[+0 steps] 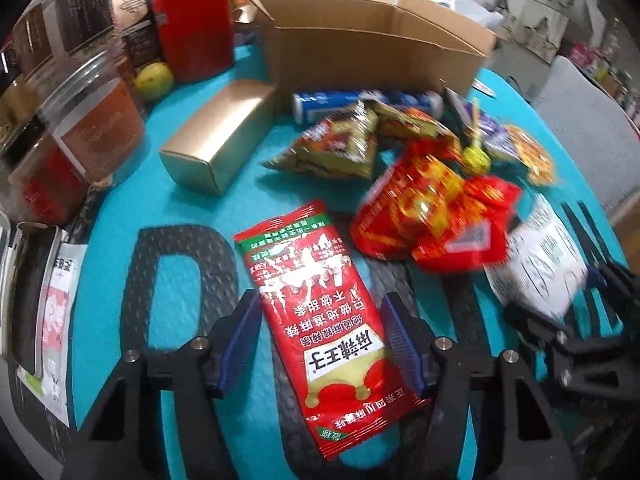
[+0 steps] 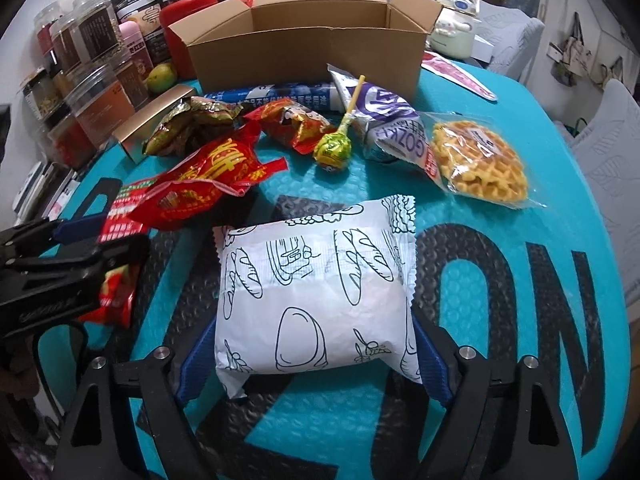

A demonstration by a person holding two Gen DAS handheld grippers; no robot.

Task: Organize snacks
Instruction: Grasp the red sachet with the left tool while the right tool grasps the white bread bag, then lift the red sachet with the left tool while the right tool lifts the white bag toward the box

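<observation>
I see my left gripper [image 1: 324,344] spread wide on both sides of a long red spicy-snack packet [image 1: 320,312] lying flat on the teal mat [image 1: 192,200]; its blue pads [image 1: 400,340] stand apart from the packet, so nothing is grasped. My right gripper [image 2: 316,356] straddles a white bread packet [image 2: 316,284] printed with black line drawings. Its 2 pads sit at the packet's lower corners, though I cannot tell whether they are pressing it. Beyond it lie a crumpled red wrapper [image 2: 208,184], a green lollipop [image 2: 332,148], a purple-and-white pouch [image 2: 388,120], a bagged waffle [image 2: 480,160] and a blue tube [image 2: 272,92]. Behind them an open cardboard box [image 2: 304,48] stands on the mat, and clear jars [image 2: 100,92] line its left edge.
</observation>
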